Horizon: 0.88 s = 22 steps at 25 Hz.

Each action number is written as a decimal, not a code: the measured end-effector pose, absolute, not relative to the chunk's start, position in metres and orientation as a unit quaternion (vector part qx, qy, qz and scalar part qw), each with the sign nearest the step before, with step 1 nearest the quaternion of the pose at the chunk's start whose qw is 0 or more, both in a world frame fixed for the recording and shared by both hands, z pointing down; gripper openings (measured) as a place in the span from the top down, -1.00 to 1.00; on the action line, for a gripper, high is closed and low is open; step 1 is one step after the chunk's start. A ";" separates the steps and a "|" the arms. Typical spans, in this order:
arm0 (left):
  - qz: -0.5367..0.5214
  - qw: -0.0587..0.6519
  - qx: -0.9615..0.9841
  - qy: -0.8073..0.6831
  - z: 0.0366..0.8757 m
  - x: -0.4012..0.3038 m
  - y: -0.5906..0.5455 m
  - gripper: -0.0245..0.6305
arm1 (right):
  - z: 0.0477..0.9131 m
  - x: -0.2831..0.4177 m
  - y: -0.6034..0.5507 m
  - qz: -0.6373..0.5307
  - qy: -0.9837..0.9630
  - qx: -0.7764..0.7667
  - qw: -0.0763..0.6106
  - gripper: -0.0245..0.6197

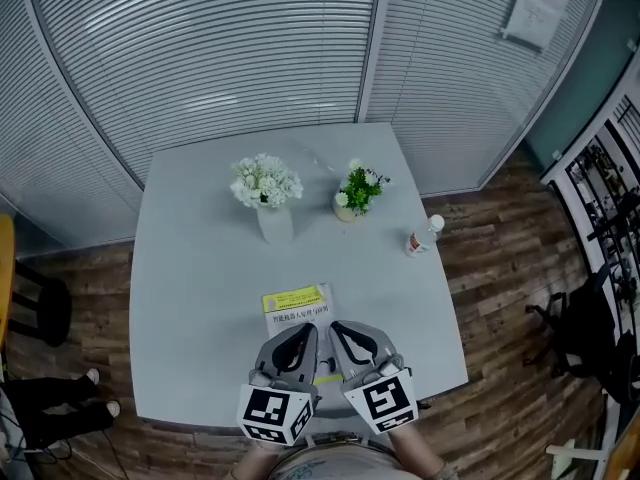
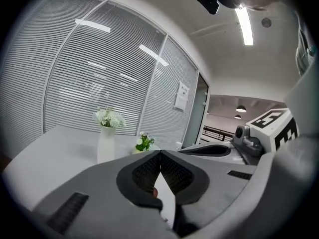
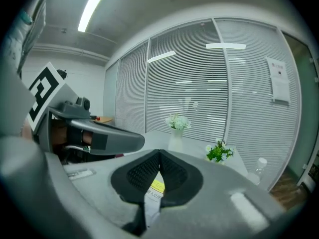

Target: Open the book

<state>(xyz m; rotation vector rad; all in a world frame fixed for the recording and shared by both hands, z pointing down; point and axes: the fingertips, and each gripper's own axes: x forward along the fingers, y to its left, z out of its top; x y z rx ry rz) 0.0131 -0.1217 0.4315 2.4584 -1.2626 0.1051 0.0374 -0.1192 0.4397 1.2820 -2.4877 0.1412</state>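
A book [image 1: 295,302] with a white cover and a yellow band lies closed near the table's front edge. Both grippers hover side by side over its near half. My left gripper [image 1: 304,328] has its jaws closed tip to tip with nothing between them; in the left gripper view the left gripper [image 2: 159,154] shows a strip of white cover [image 2: 167,199] through the gap behind the tips. My right gripper [image 1: 339,326] is also shut and empty; in the right gripper view the right gripper [image 3: 159,153] frames the book's yellow band [image 3: 156,186] below its tips.
On the grey table [image 1: 195,298] stand a white vase of white flowers [image 1: 266,194], a small green potted plant [image 1: 356,192] and a plastic bottle [image 1: 423,236] near the right edge. A dark stool [image 1: 38,308] and a person's feet [image 1: 70,403] are left of the table.
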 end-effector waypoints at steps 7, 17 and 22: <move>0.037 0.188 0.857 -0.478 0.432 0.022 -0.112 0.93 | 0.436 0.056 -0.118 0.035 -0.885 0.432 0.170 0.92; 0.029 0.183 0.841 -0.508 0.436 0.032 -0.110 0.93 | 0.441 0.065 -0.112 0.031 -0.899 0.399 0.179 0.92; 0.036 0.186 0.839 -0.510 0.440 0.034 -0.111 0.93 | 0.443 0.067 -0.116 0.029 -0.903 0.389 0.180 0.92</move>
